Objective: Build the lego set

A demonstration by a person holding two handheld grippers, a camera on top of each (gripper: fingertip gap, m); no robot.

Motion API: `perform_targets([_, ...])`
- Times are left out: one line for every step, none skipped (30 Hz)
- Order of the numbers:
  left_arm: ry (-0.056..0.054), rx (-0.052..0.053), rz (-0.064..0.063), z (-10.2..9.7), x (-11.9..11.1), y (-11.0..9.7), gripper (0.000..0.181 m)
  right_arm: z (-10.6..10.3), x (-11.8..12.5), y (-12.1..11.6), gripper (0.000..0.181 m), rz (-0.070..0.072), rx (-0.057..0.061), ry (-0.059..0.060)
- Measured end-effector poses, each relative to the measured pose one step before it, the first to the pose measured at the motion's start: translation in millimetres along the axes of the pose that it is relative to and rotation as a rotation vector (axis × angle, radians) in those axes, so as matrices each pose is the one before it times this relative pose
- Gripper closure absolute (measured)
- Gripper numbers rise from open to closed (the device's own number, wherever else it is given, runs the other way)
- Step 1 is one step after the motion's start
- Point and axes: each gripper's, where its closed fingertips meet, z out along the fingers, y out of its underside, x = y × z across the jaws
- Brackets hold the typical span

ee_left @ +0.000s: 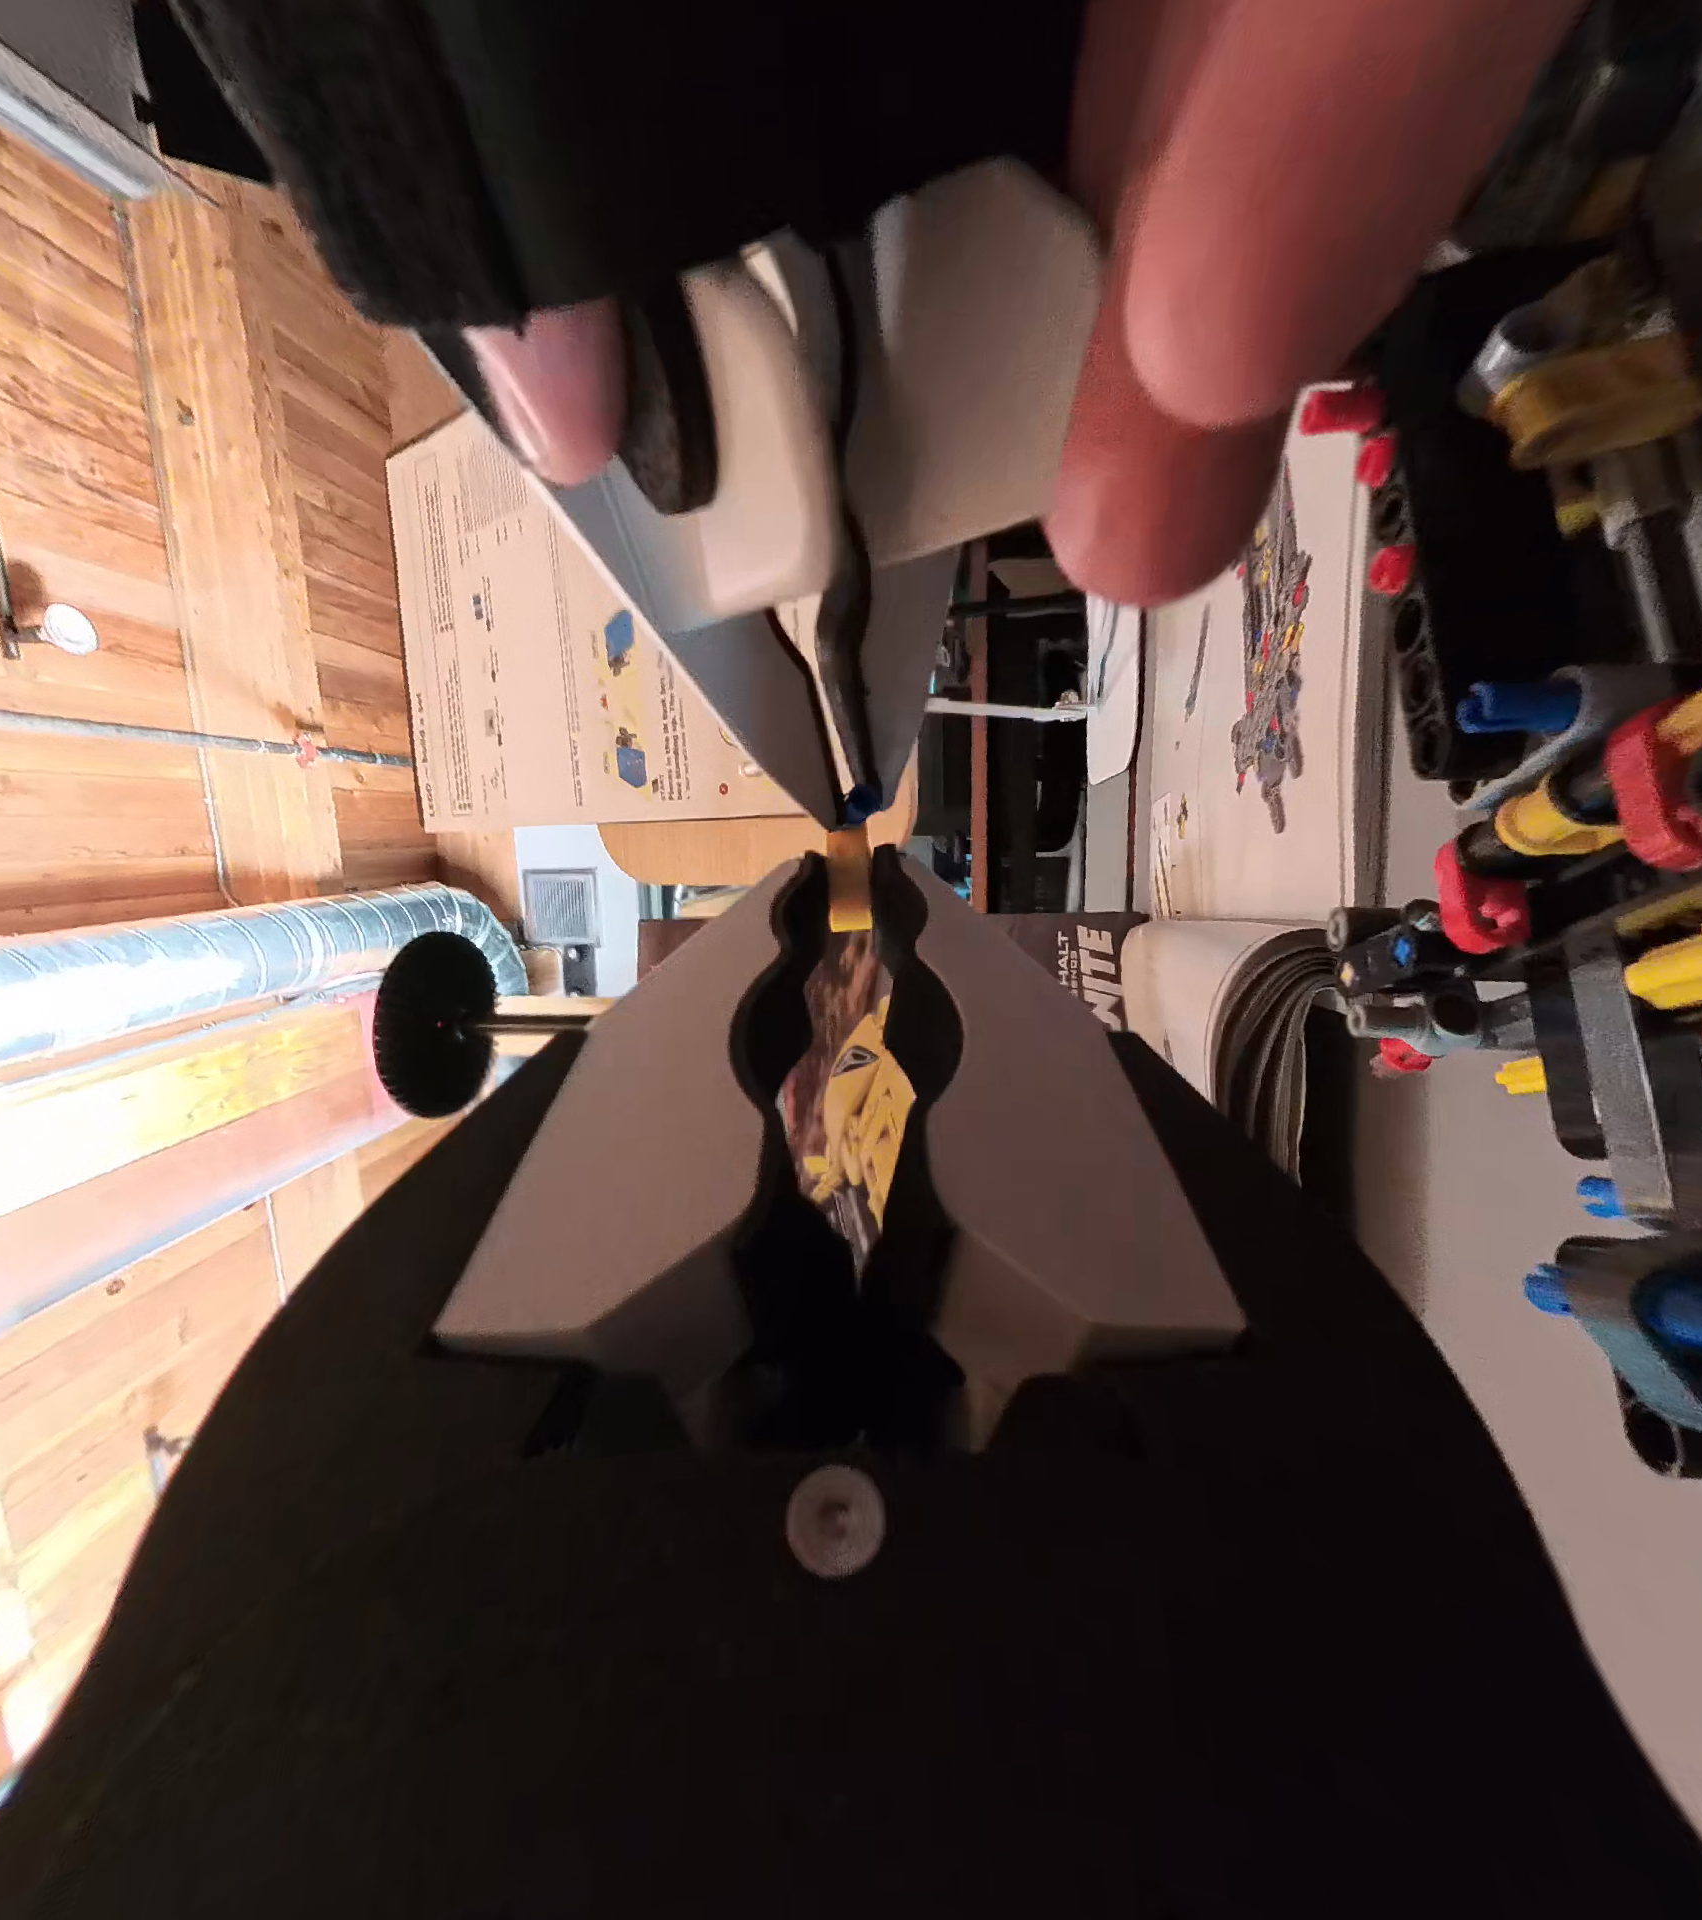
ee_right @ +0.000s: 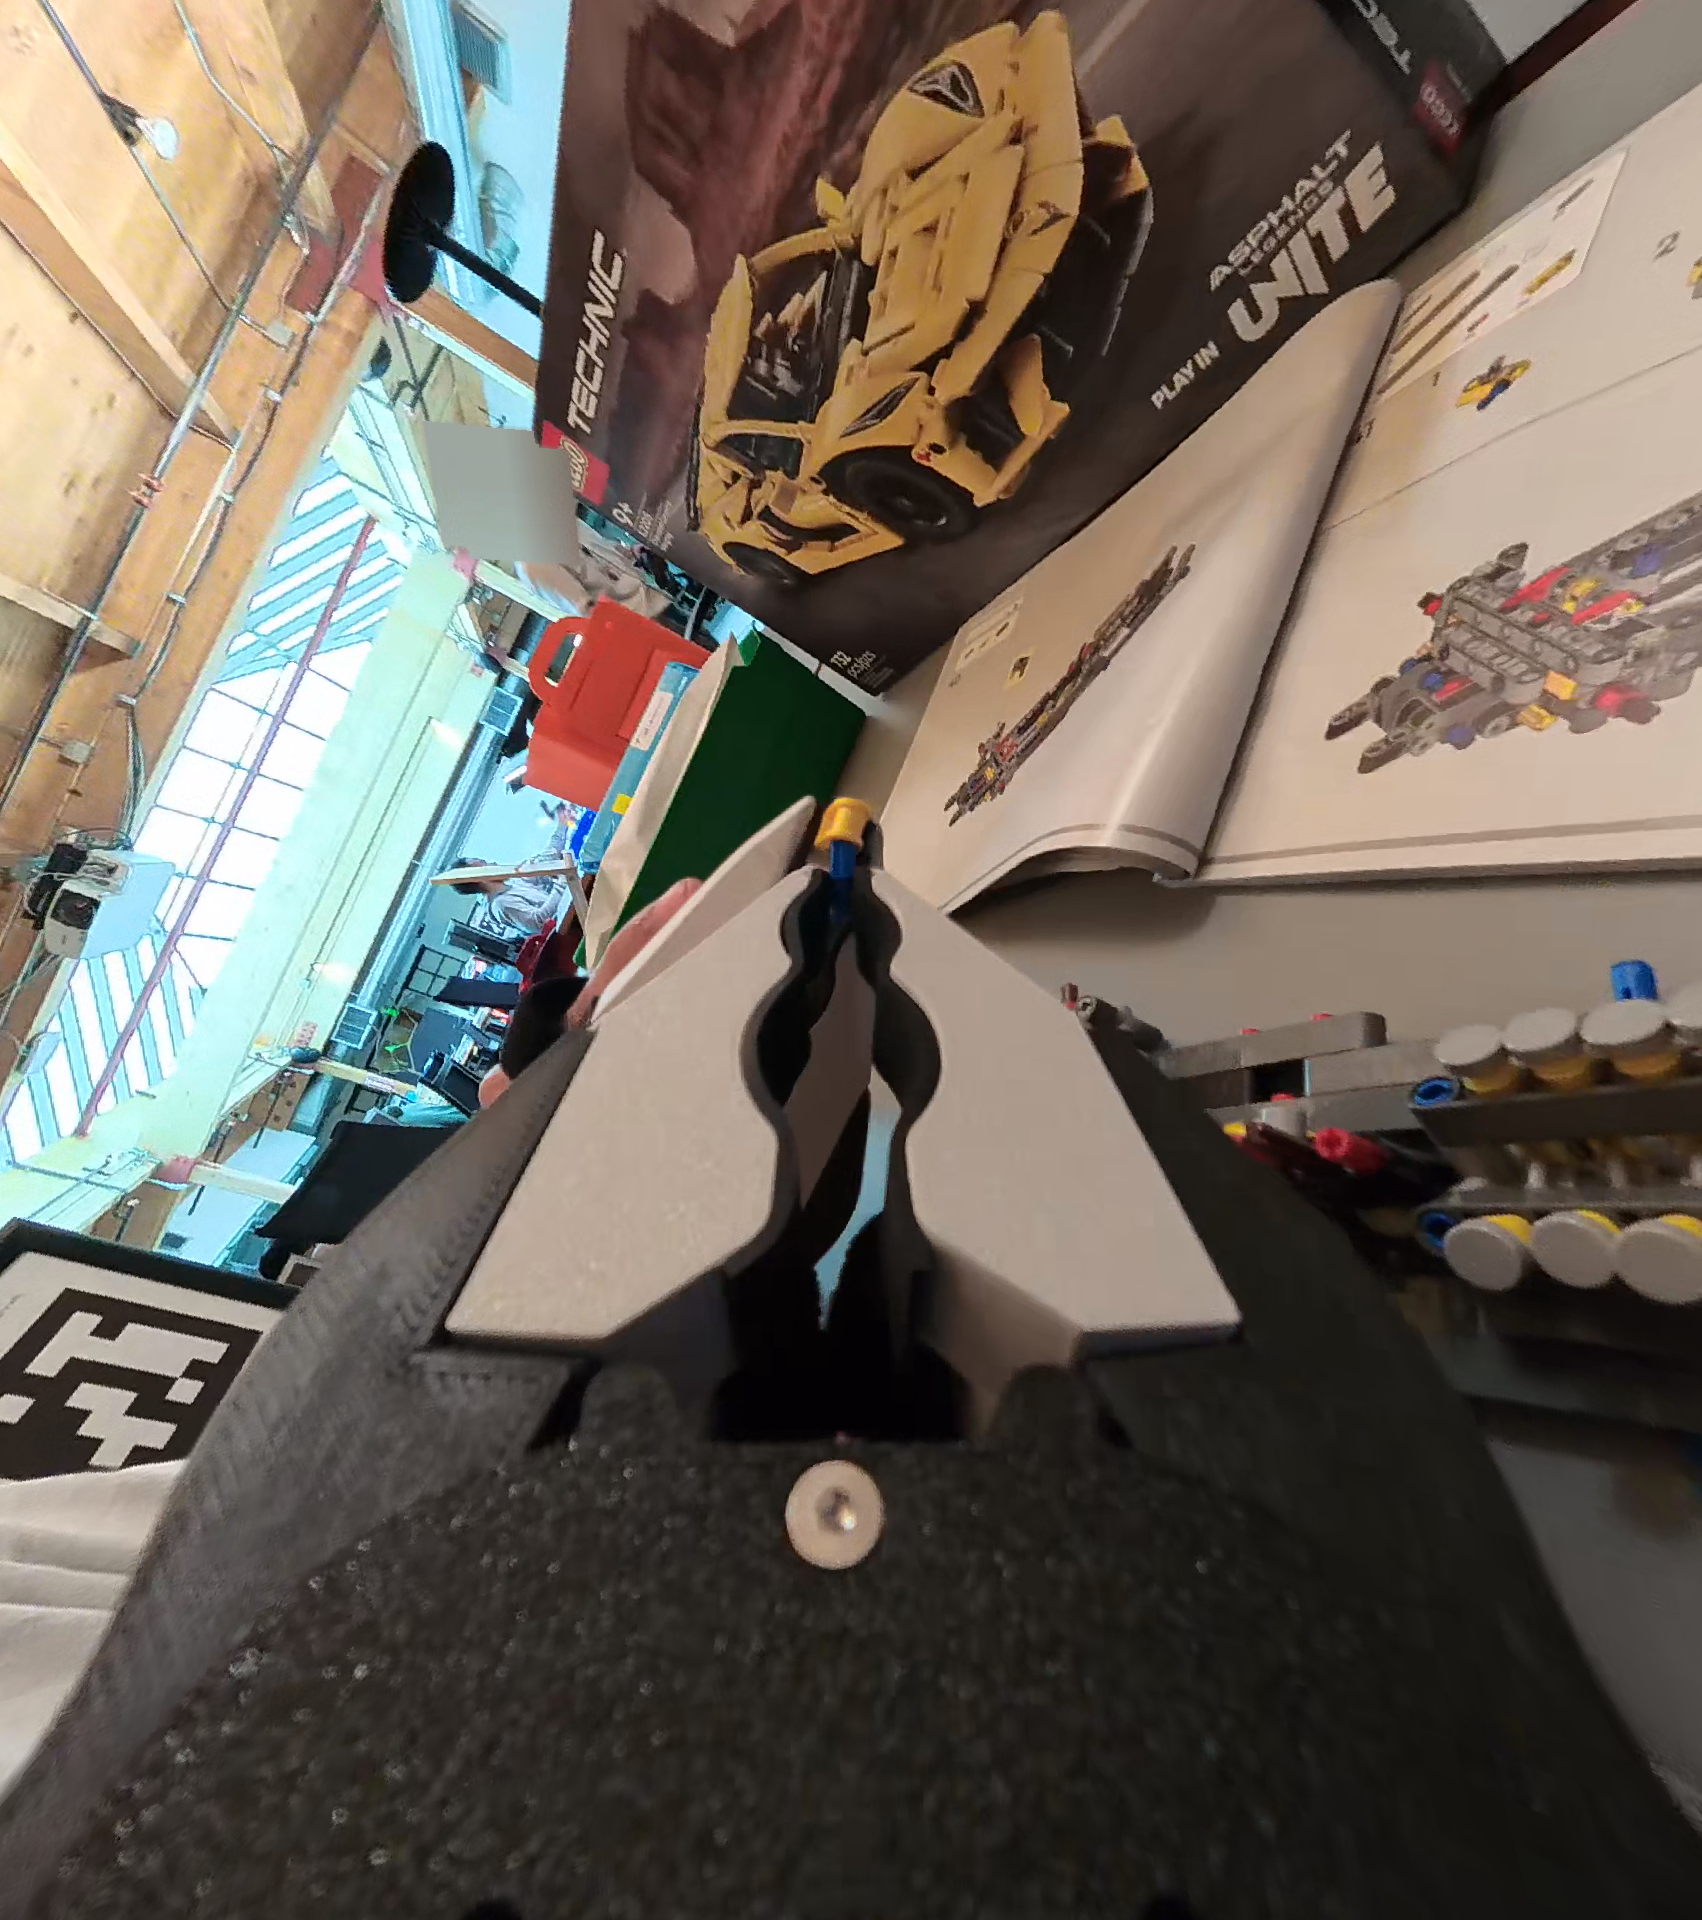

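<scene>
My left gripper [ee_left: 849, 860] is shut on a small yellow connector piece [ee_left: 848, 888]. My right gripper [ee_right: 842, 871] is shut on a blue pin [ee_right: 838, 864]. The two grippers meet tip to tip in the air. In the left wrist view the right gripper [ee_left: 852, 795] comes in from above, held by a gloved hand [ee_left: 1190, 343], with the blue pin [ee_left: 862, 800] touching the yellow piece. In the right wrist view the yellow piece [ee_right: 845, 821] sits on the pin's far end. One left gripper finger [ee_right: 722, 894] shows beside it.
The partly built grey chassis with red, blue and yellow pins stands at the right [ee_left: 1605, 831] [ee_right: 1605, 1153]. An open instruction booklet [ee_right: 1449, 675] lies on the grey table [ee_right: 1242, 935]. The set's box [ee_right: 930, 312] stands behind it. A green and a red container [ee_right: 608, 686] are farther back.
</scene>
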Motion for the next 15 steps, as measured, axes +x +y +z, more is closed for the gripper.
perform_targets([-0.0002,0.0105,0.0163,-0.50,1.21,-1.59,0.175,-1.22,1.14,1.33,0.178,-0.0158,-0.0168,0.0178])
perform_targets([0.0019,0.0114,0.0170,-0.71,1.52,-1.87,0.175,-1.53,1.86,1.49,0.178,-0.0440,-0.0217,0.0248])
perform_targets([0.0003,0.0113,0.0182,-0.97,1.17,-2.03,0.175,-1.63,1.47,1.64,0.178,-0.0500,-0.0246,0.0285])
perform_targets([0.0015,0.0092,0.0148,-0.71,0.98,-1.95,0.176,-1.54,1.38,1.39,0.178,-0.0568,-0.0227,0.0346])
perform_targets([0.0025,0.0068,0.0096,-0.56,0.97,-1.78,0.176,-1.16,1.31,1.52,0.178,-0.0619,-0.0234,0.0397])
perform_targets([-0.0012,0.0064,0.0120,-0.56,0.39,-1.67,0.175,-1.10,1.13,1.41,0.178,-0.0553,-0.0213,0.0383])
perform_targets([-0.0096,0.0074,0.0214,-0.66,-0.56,-1.34,0.175,-1.26,0.40,0.72,0.178,-0.0340,-0.0161,0.0248])
perform_targets([-0.0171,0.0089,0.0250,-0.78,-1.51,-0.67,0.174,-0.96,-0.96,0.34,0.178,-0.0038,-0.0083,0.0005])
perform_targets([-0.0147,0.0123,0.0201,-1.26,-1.15,-0.43,0.174,-0.61,-1.47,0.77,0.178,0.0245,-0.0079,-0.0210])
perform_targets([-0.0111,0.0131,0.0169,-1.57,-0.53,-0.37,0.174,-0.18,-1.24,1.24,0.178,0.0432,-0.0082,-0.0346])
perform_targets([-0.0150,0.0087,0.0194,-1.51,-0.40,-0.01,0.174,0.31,-1.14,1.31,0.179,0.0542,-0.0037,-0.0437])
perform_targets([-0.0104,0.0066,0.0165,-1.50,0.49,-0.41,0.174,0.48,-0.44,1.58,0.179,0.0583,-0.0039,-0.0419])
perform_targets([-0.0017,0.0071,0.0084,-1.49,1.35,-0.74,0.174,0.49,0.58,2.08,0.179,0.0441,-0.0070,-0.0316])
perform_targets([0.0042,0.0103,0.0067,-1.21,1.79,-1.17,0.174,0.40,1.16,2.25,0.179,0.0281,-0.0082,-0.0190])
perform_targets([0.0037,0.0140,0.0135,-1.19,1.31,-1.11,0.174,-0.18,0.78,1.71,0.179,0.0156,-0.0066,-0.0112])
